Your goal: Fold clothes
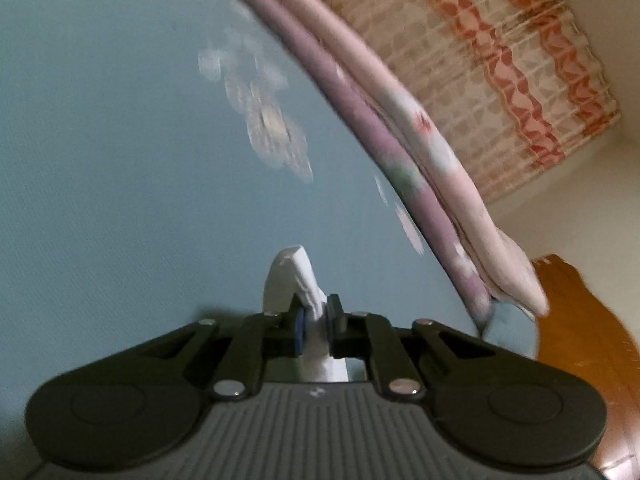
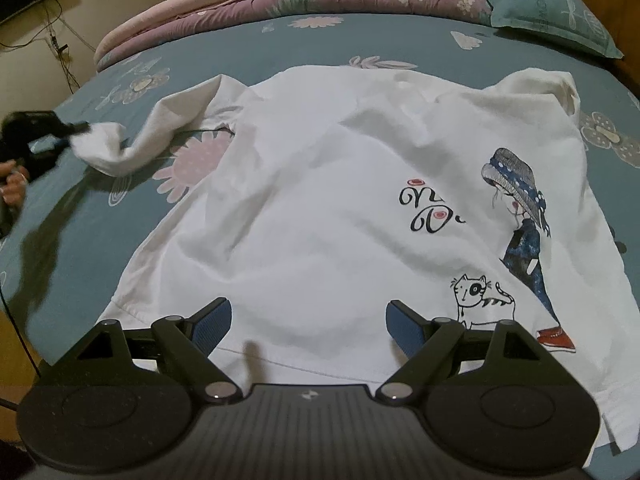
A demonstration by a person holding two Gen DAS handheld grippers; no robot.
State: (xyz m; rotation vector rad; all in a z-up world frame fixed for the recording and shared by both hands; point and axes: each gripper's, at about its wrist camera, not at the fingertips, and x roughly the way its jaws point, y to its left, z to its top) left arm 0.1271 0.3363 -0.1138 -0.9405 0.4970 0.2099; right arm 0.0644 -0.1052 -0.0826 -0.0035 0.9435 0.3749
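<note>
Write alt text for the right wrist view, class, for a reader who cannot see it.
A white T-shirt printed with a girl and cat lies spread on a teal floral bedsheet. The right gripper hovers open at its hem, while the left gripper pinches one sleeve.

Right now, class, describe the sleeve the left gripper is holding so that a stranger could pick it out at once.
Start at the blue floral bedsheet, where a white T-shirt lies spread with its printed side up. From the shirt's far left corner a sleeve stretches sideways off the body. Unlike the other sleeve, which lies loose, its tip is pinched in the left gripper.
</note>
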